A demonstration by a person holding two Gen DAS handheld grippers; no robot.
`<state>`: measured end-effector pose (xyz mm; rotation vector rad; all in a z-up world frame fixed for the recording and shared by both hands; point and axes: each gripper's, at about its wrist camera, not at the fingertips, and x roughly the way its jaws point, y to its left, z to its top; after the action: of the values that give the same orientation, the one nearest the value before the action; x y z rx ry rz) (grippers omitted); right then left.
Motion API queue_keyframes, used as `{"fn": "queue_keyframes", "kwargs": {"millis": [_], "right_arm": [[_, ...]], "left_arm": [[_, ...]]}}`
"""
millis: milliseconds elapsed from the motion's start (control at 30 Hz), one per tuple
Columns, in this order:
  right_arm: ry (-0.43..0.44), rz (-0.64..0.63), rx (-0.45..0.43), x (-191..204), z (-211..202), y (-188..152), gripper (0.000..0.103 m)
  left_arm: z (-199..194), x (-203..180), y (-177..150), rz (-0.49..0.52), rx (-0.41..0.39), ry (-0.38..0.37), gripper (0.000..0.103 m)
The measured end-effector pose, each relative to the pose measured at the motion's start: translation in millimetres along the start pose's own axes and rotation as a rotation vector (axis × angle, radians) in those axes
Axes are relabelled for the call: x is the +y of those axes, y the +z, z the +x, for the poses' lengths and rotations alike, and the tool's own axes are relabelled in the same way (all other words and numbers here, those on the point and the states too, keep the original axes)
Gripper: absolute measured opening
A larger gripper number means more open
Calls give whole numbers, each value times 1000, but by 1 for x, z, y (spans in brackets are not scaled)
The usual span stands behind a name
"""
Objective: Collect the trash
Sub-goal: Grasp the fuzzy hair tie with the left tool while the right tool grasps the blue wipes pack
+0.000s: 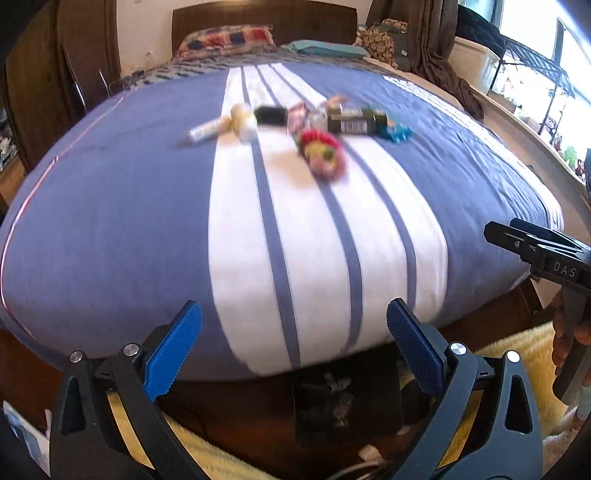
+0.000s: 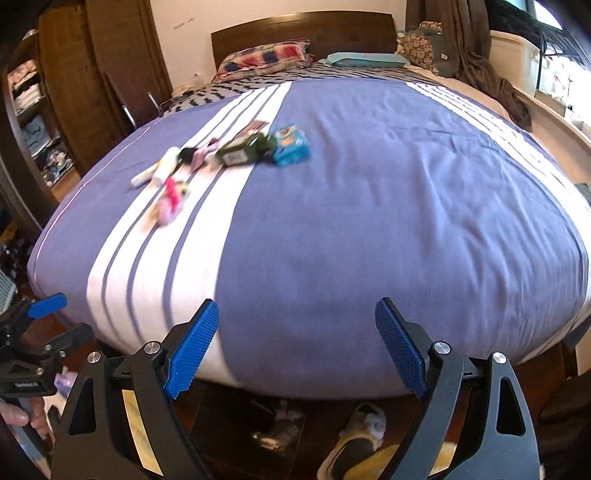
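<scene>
Blue and white stripes cover the bed [image 1: 110,221] in front of me, and it fills most of both views. At its far end I see a checked pillow [image 1: 225,40], a teal pillow [image 1: 325,48] and a dark wood headboard [image 1: 266,20]. A wooden wardrobe [image 2: 92,74] stands on the left side of the room.

My left gripper [image 1: 294,343] has its blue fingers [image 1: 177,350] spread wide, and they hold nothing. My right gripper [image 2: 296,343] is spread wide too, and it holds nothing. Both hang over the foot of the bed, not touching it.

The pile of trash [image 1: 295,129] lies far ahead of the fingers, up near the middle of the bed on the white stripes. I can pick out a white tube [image 1: 207,131], a dark green box [image 1: 351,120], a bright blue wrapper [image 2: 291,146] and a pink and yellow wrapper [image 1: 325,155]. They look blurry, so I cannot read them.

A shoe [image 2: 358,435] sits on the floor under the bed's edge.
</scene>
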<state>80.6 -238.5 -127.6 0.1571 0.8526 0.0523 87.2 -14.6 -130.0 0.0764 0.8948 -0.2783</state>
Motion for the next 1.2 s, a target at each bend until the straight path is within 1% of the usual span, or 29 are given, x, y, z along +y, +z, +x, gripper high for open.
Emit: {"fn": "queue_keyframes", "kwargs": {"millis": [200,367,467,533,567,633,700,767,833,933,1000,1067,1133,1200], "right_arm": [[-15,0,-12,-7,15,40,87],[-8,-27,-22,-4,37,68,86],[-8,-40,-21,-2,53,82,83],[-2,-42,-18,-1,62,89,80],[0,-47,-15,1,67,93,79],[-1,-68,-6,6,77,98,72],[-3,-95,4,12,89,105,71],[-23,-118,15,15,101,112,69],[-38,-128,26,17,112,117,67],[-58,-134,39,19,127,126,66],[-65,-140,38,21,134,132,66],[-69,-147,37,23,140,138,62],[-78,-152,35,25,145,142,48],[-76,-146,34,24,147,144,45]], "left_arm": [[13,0,42,-10,-25,-16,95],[36,-9,76,-5,-29,-23,94],[52,-12,91,-12,-19,-30,86],[62,-14,97,-14,-6,-30,75],[68,-14,101,-14,4,-30,72],[79,-13,106,-17,22,-34,60],[88,-12,109,-19,34,-38,57],[96,-11,111,-18,45,-47,51],[102,-11,112,-10,53,-54,43],[107,-10,115,-2,49,-54,34],[111,-7,119,-7,48,-58,32],[115,-5,123,-9,48,-61,31],[118,-4,126,-3,47,-59,31],[119,-5,127,8,46,-58,30]]}}
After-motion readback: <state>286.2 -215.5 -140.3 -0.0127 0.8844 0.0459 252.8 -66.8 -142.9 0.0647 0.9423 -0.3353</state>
